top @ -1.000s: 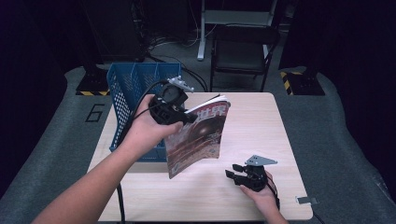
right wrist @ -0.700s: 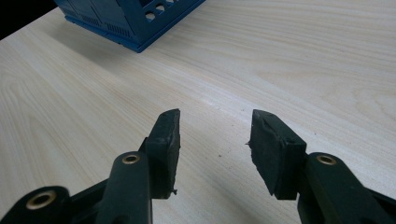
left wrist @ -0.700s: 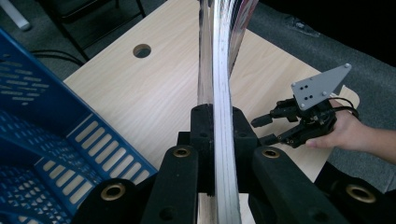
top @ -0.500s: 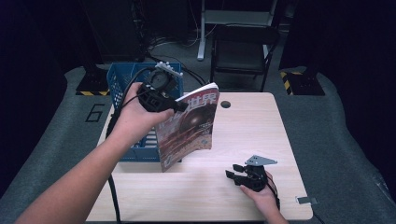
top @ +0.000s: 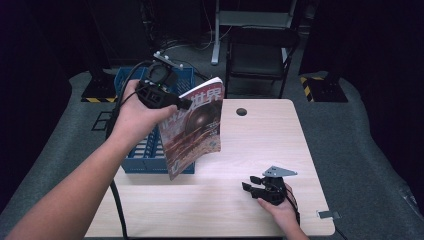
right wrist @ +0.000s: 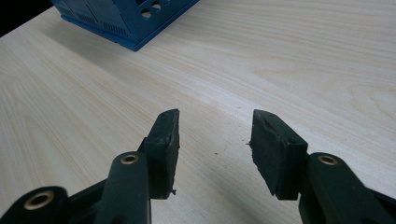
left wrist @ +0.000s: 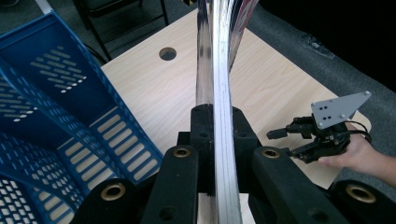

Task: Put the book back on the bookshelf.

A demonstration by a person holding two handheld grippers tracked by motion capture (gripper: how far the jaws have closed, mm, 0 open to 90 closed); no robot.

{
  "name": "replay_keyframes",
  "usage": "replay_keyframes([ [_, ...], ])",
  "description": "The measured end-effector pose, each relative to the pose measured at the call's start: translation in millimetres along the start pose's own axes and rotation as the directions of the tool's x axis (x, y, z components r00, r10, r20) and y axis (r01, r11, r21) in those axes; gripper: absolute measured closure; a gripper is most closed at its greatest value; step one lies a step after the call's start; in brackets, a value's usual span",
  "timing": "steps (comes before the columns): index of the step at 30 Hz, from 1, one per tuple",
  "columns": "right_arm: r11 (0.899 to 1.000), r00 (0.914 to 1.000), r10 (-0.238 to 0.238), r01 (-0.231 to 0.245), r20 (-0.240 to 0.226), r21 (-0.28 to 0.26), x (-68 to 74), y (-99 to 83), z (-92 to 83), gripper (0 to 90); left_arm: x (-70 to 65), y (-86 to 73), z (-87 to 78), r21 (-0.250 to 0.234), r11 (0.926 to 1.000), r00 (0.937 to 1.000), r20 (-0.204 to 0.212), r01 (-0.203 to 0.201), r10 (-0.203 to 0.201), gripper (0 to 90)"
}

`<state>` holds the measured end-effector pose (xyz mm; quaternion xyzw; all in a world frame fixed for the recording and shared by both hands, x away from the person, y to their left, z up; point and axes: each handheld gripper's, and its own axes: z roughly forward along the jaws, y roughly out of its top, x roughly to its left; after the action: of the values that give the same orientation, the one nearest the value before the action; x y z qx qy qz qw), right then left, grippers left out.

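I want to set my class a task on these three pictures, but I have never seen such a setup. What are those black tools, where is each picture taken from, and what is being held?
A person holds hand-worked tongs in each hand. The high view looks down on the wooden table. The other two come from cameras riding on the tongs. The left tongs are shut on the edge of a magazine, held in the air beside a blue basket; their own view shows its pages edge-on. The right tongs rest open on the table, holding nothing.

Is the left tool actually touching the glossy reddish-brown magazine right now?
Touching. In the left gripper view the left tool has both black pads pressed against the magazine, its page edges clamped between them; the high view shows it lifted off the table.
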<state>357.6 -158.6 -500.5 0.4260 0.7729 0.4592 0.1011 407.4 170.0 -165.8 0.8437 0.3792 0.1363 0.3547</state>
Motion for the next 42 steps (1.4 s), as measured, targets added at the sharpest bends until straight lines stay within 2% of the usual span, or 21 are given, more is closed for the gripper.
replay_keyframes([
  [4, 1.0, 0.9999, -0.006, 0.006, -0.014, -0.002, -0.5, 0.0, -0.8, 52.0, 3.6, 1.3, -2.7, -0.004, 0.9999, 0.9998, -0.011, 0.017, -0.017, 84.0],
  [9, 1.0, 0.9999, -0.011, 0.011, -0.001, -0.001, -1.2, -0.2, -0.5, 52.0, 7.9, 2.9, -5.9, -0.005, 0.9996, 0.9991, -0.031, 0.028, -0.028, 84.0],
  [12, 1.0, 0.9999, -0.01, 0.01, -0.008, -0.002, -1.2, -0.5, -0.5, 52.0, 11.4, 3.2, -7.8, -0.008, 0.9988, 0.9981, -0.04, 0.047, -0.048, 84.0],
  [13, 1.0, 1.0, -0.001, 0.001, 0.004, -0.001, -0.4, -0.6, -0.1, 51.9, 12.8, 3.1, -8.6, -0.011, 0.9985, 0.9977, -0.041, 0.054, -0.055, 84.0],
  [17, 1.0, 0.9999, -0.006, 0.006, -0.011, 0.009, -0.5, -0.8, -0.5, 52.0, 18.7, 2.8, -11.6, -0.03, 0.9958, 0.9947, -0.052, 0.087, -0.088, 84.0],
  [19, 1.0, 0.9999, -0.006, 0.006, -0.009, 0.008, -0.6, -0.8, -0.3, 51.9, 22.9, 2.8, -14.0, -0.022, 0.9951, 0.9939, -0.052, 0.096, -0.097, 84.0],
  [22, 1.0, 0.9999, -0.009, 0.009, -0.009, 0.002, -1.6, -0.8, -1.0, 51.9, 28.3, 1.7, -15.3, -0.04, 0.9908, 0.9884, -0.075, 0.129, -0.132, 84.0],
  [27, 1.0, 1.0, 0.003, -0.003, -0.008, 0.006, -2.2, -0.8, -2.1, 51.9, 40.5, -1.0, -20.2, -0.04, 0.987, 0.9816, -0.106, 0.155, -0.159, 84.0],
  [30, 1.0, 1.0, -0.006, 0.006, -0.005, -0.005, -3.0, -1.0, -1.8, 52.0, 47.6, -3.3, -23.2, -0.044, 0.9844, 0.9759, -0.13, 0.17, -0.175, 84.0],
  [34, 1.0, 1.0, -0.004, 0.004, 0.002, 0.001, -2.8, -1.0, -1.3, 52.0, 55.0, -6.6, -27.0, -0.055, 0.9772, 0.9645, -0.159, 0.205, -0.211, 83.9],
  [36, 1.0, 1.0, -0.004, 0.004, -0.004, 0.001, -2.6, -1.4, -1.2, 51.9, 60.1, -8.0, -29.5, -0.054, 0.9761, 0.9618, -0.167, 0.211, -0.217, 83.9],
  [42, 1.0, 1.0, -0.002, 0.002, -0.003, 0.007, -1.7, -1.6, -0.2, 52.0, 72.1, -12.3, -35.2, -0.061, 0.9657, 0.9463, -0.193, 0.252, -0.26, 84.0],
])
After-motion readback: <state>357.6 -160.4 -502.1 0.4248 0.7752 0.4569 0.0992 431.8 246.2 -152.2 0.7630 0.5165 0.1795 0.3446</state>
